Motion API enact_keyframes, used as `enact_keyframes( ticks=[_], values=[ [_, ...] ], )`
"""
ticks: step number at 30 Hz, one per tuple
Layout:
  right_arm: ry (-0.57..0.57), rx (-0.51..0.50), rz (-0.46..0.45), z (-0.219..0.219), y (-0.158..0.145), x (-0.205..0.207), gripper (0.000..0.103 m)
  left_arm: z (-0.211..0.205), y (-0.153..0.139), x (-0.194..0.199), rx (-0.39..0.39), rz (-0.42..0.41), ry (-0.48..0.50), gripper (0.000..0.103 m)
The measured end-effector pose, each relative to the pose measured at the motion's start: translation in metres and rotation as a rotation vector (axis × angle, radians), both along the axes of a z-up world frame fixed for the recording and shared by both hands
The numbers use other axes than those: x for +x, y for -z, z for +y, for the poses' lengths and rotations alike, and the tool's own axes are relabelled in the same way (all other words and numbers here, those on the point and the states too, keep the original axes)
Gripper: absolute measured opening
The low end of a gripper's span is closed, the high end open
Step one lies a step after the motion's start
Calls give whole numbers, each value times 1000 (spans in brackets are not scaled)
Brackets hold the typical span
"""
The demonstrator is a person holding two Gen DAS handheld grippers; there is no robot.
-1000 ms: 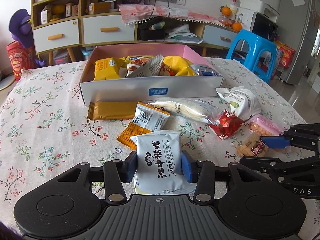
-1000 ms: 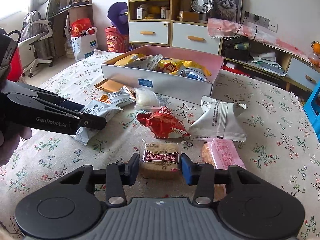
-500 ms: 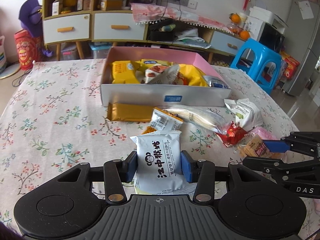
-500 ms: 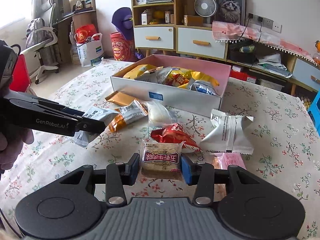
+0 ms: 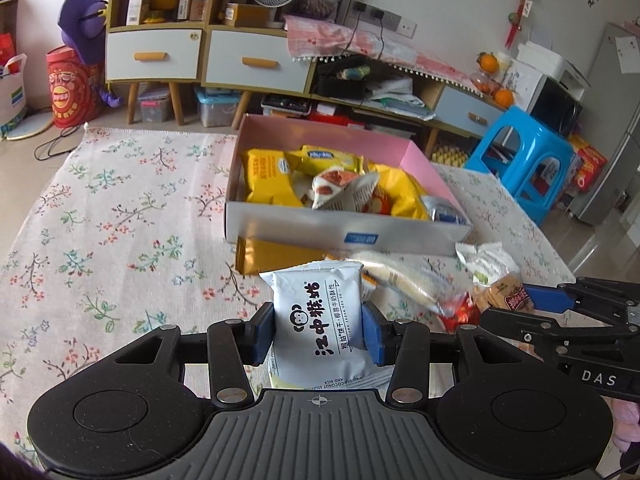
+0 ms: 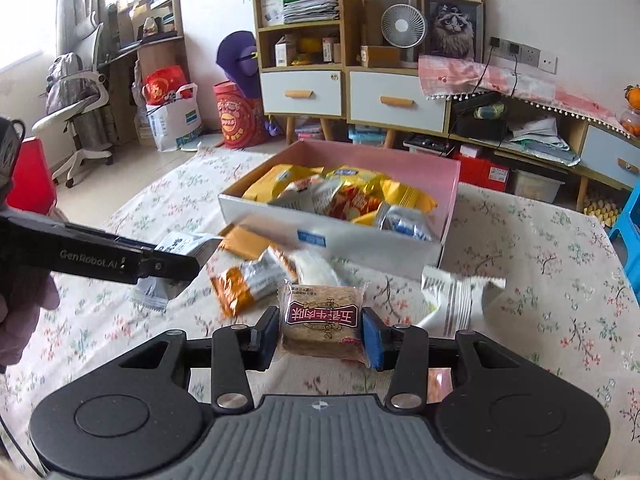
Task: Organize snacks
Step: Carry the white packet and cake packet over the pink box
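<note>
The left gripper [image 5: 319, 334] is squeezing a white snack packet [image 5: 318, 322] between its blue pads, holding it above the floral tablecloth [image 5: 120, 220]. Beyond it, a pink-lined box [image 5: 340, 236] is sitting crammed with yellow packets. At the right edge, the right gripper [image 5: 532, 304] is gripping a brown cracker pack [image 5: 500, 294].

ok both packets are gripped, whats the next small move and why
Probably carry both forward over the pink box and release. The left tool is shut on the white packet, the right tool on the brown biscuit packet, both clear of the table.
</note>
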State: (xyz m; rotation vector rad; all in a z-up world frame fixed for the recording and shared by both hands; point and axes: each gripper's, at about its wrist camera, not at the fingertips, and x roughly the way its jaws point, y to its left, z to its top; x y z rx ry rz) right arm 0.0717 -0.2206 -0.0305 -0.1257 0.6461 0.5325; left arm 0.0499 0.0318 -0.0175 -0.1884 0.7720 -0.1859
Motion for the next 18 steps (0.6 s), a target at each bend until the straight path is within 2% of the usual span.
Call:
enact_keyframes(
  ticks=[18],
  values=[
    [82, 36, -39, 10, -26, 49, 31, 0, -25, 47, -49, -36, -76, 43]
  ],
)
